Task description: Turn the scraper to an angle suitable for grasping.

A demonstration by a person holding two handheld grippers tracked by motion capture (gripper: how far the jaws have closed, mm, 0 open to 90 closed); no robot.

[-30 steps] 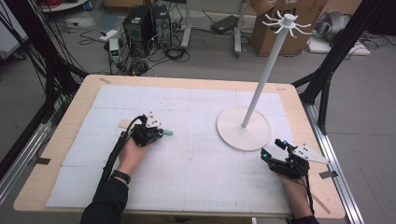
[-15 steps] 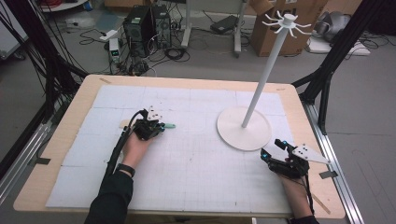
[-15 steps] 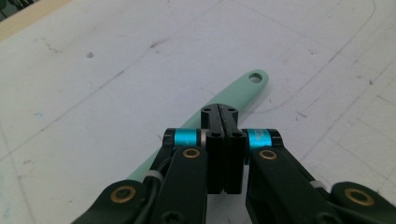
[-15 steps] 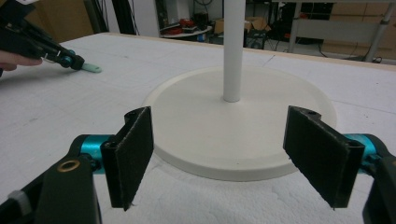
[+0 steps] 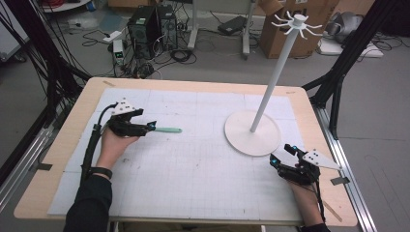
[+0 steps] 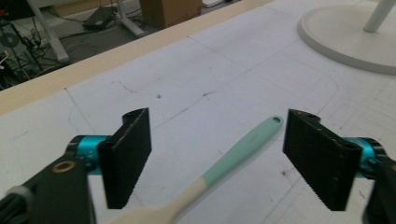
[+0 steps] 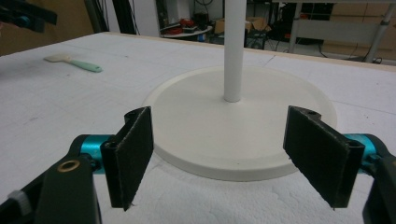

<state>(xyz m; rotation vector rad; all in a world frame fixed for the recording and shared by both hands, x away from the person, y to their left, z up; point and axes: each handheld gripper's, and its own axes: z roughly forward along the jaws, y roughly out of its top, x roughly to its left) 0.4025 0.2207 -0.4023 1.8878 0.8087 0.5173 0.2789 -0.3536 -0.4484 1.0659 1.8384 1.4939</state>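
Observation:
A spatula [image 5: 168, 129] with a mint-green handle and a cream blade lies flat on the white mat, left of centre. My left gripper [image 5: 151, 126] hovers at its blade end. Its jaws have just been opening and now stand wide apart. In the left gripper view the spatula [image 6: 243, 151] runs away between the two jaws, and neither pad touches it. My right gripper [image 5: 280, 153] rests open near the front right, just in front of the white stand's round base [image 5: 241, 140], with nothing between its jaws. In the right gripper view that base [image 7: 196, 154] lies straight ahead.
A tall white pole [image 5: 275, 77] rises from the base and ends in a crown of hooks [image 5: 296, 21]. A wooden table rim [image 5: 193, 84] frames the mat. Beyond the table, cables, computers and boxes sit on the floor.
The left gripper has opened and drawn back to the left and upward. The spatula it held now lies free on the mat. The right gripper has not moved.

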